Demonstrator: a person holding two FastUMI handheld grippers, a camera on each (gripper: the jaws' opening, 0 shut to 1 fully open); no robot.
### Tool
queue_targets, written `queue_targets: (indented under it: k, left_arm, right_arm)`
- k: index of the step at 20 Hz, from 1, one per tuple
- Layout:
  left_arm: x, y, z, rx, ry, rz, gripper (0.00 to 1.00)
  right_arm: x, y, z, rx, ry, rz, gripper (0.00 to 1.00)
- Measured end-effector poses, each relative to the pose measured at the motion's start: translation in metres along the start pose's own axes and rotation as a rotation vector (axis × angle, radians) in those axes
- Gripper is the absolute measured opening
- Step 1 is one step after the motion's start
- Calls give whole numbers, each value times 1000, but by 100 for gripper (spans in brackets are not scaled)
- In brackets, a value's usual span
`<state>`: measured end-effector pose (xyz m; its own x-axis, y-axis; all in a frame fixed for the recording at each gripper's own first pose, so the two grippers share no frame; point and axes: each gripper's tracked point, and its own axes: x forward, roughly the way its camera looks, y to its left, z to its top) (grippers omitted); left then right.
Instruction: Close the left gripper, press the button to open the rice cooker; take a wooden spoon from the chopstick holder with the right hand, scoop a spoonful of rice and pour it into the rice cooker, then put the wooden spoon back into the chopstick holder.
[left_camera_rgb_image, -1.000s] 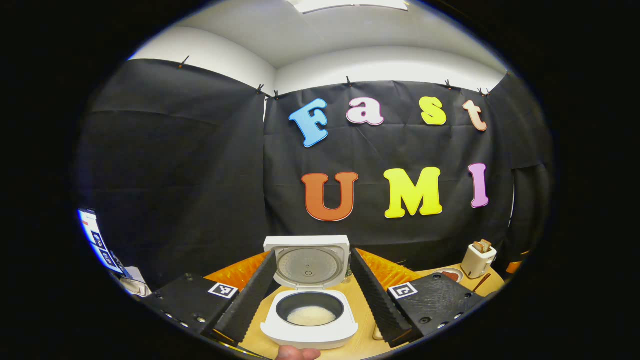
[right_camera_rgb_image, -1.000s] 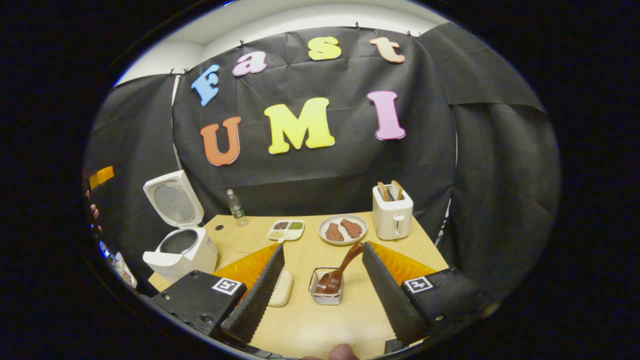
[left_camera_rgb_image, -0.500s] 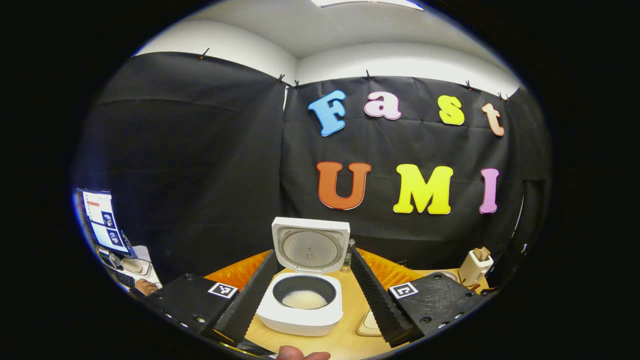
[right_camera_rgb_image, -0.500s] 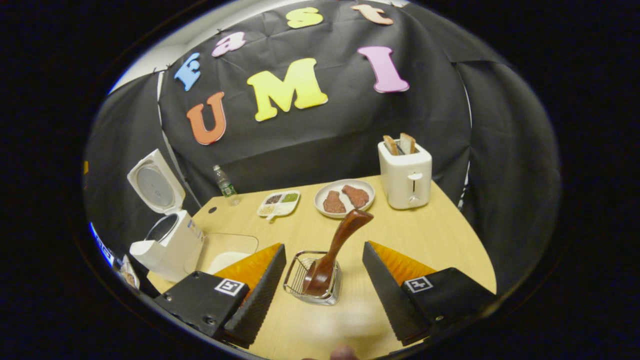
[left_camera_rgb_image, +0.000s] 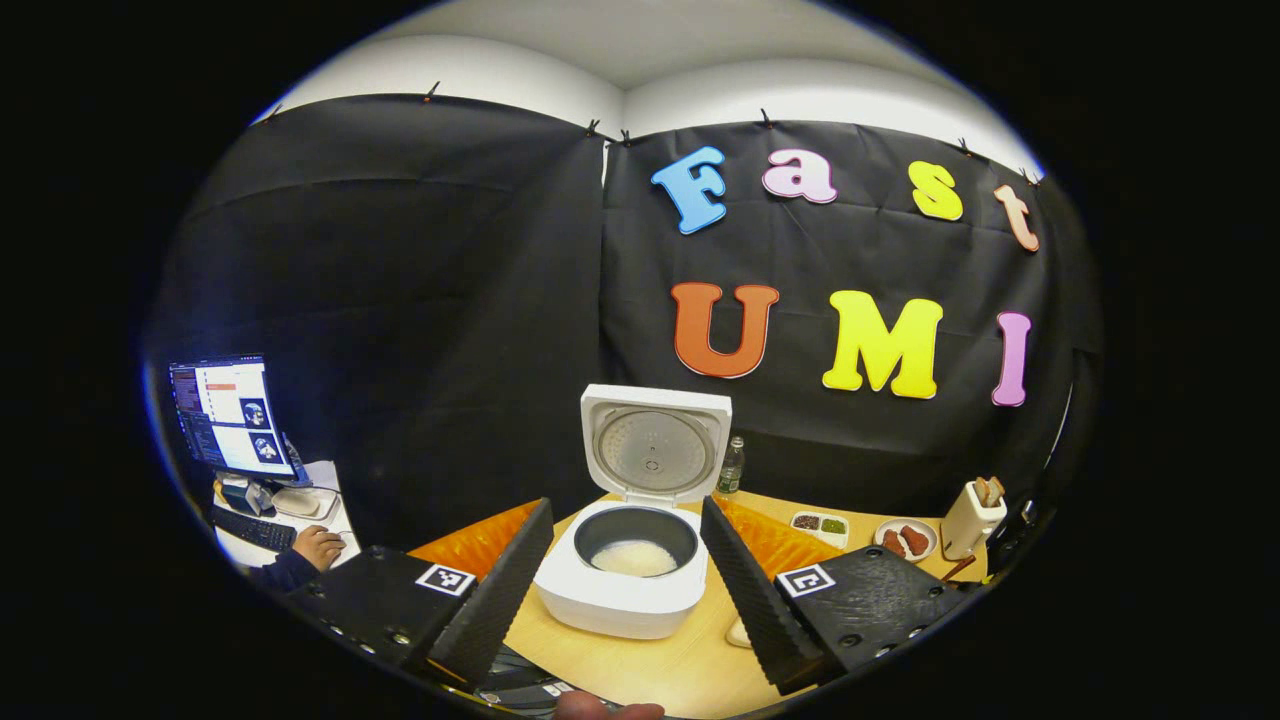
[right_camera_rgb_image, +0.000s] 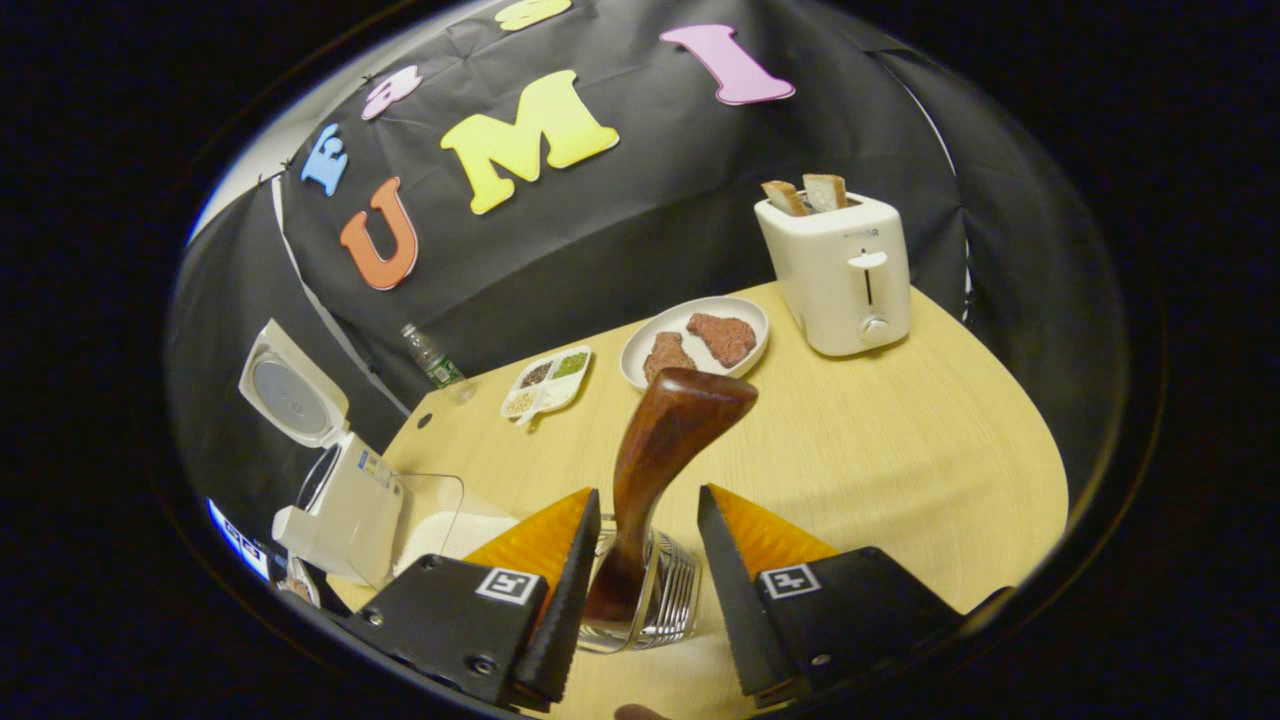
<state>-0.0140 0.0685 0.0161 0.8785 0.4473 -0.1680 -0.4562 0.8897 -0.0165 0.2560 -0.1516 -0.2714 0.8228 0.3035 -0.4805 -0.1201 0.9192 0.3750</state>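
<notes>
Between my right gripper's (right_camera_rgb_image: 640, 590) jaws stands the wooden spoon (right_camera_rgb_image: 655, 470), not yet gripped.
Its jaws are spread either side of the handle, which leans toward 1 o'clock out of the wire chopstick holder (right_camera_rgb_image: 650, 600) on the table (right_camera_rgb_image: 900, 450). My left gripper (left_camera_rgb_image: 625, 580) has its jaws wide, framing the rice cooker (left_camera_rgb_image: 630, 560): lid up at 12 o'clock, white rice (left_camera_rgb_image: 632, 558) in the pot. From the right gripper view the cooker sits at 9 o'clock.

Left claw (left_camera_rgb_image: 625, 570), bottom of left gripper view: two black wedge blocks, each with a square black-and-white marker tag and small screws, ridged inner faces, orange panels behind. Right claw (right_camera_rgb_image: 640, 590), bottom of right gripper view: same build.
</notes>
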Motion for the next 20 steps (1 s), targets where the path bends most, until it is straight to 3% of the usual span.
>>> queue_targets:
  k: [2,4,5,6,13,17,18,20]
  left_arm:
    - [-1,-7,-1,6,1,-13,94]
    - [0,-12,-3,10,4,-21,94]
    - [0,-15,-3,8,4,-25,94]
    - [0,-16,-3,4,4,-31,94]
    - [11,-26,-9,-3,11,-77,94]
    - [15,-23,-4,27,-17,-125,94]
    - [15,-20,-4,30,-24,-135,94]
    - [17,-18,-8,37,-31,-163,94]
  right_arm:
    - [4,3,2,11,10,24,51]
    - [3,6,3,25,7,34,43]
    - [0,7,3,27,5,35,26]
    - [-3,8,1,30,9,34,22]
    - [-32,15,-8,35,12,-9,20]
    - [-43,25,14,16,-53,-64,16]
    - [-47,28,23,7,-74,-83,11]
    - [-60,39,44,-31,-117,-120,12]
